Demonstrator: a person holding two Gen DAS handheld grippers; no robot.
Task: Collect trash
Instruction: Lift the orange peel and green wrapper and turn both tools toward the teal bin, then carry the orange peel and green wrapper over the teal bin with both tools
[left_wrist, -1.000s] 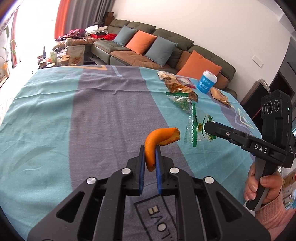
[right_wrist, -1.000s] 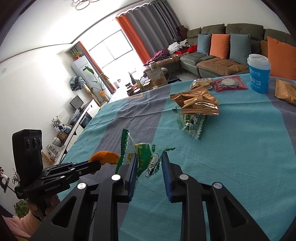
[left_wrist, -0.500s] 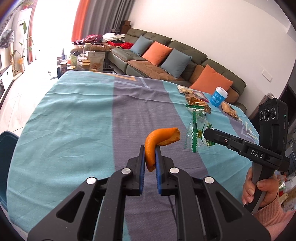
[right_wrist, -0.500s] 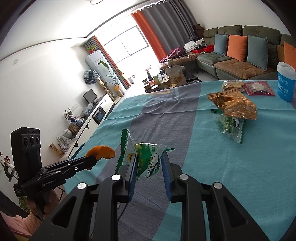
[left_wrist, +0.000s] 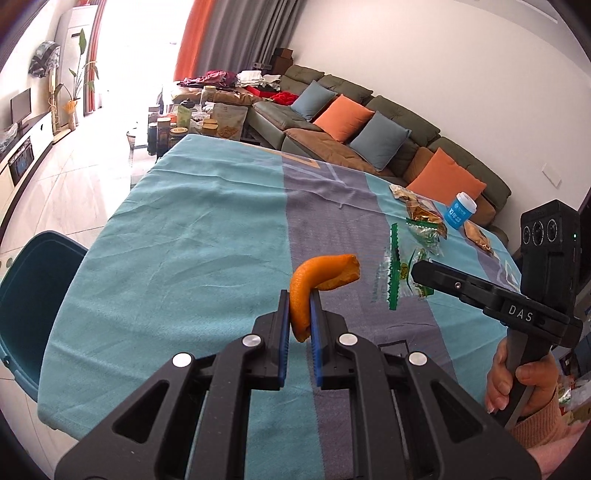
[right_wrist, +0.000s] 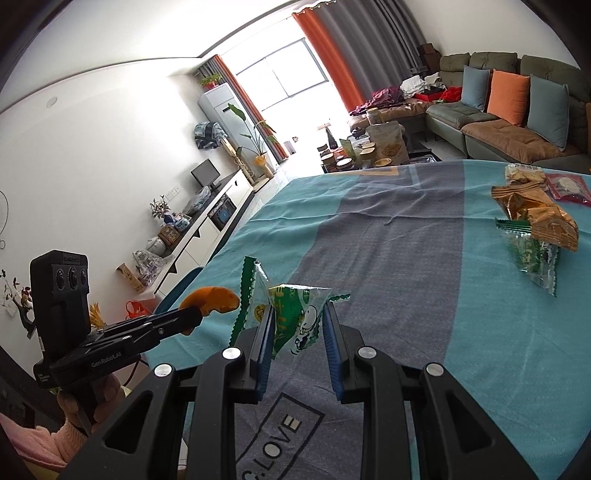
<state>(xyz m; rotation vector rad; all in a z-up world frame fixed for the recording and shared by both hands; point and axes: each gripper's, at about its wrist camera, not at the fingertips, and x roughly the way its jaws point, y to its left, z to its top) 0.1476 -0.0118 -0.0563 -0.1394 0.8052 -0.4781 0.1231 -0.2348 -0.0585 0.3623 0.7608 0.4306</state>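
An orange peel curls up out of my left gripper, whose blue pads are shut on its lower end, above the teal and grey tablecloth. A crumpled green and white snack wrapper sits clamped in my right gripper, lifted off the cloth. In the left wrist view the right gripper reaches in from the right, with the wrapper at its tip. The right wrist view shows the left gripper at the lower left with the peel. A dark teal bin stands beside the table's left edge.
Farther along the table lie a golden wrapper, a second green wrapper, a red packet and a blue paper cup. A sofa with cushions runs behind the table. A person's hand holds the right gripper's handle.
Both grippers have carried their loads leftward over the table, away from the other wrappers. The teal bin has come into the left wrist view. Both grips are unchanged.
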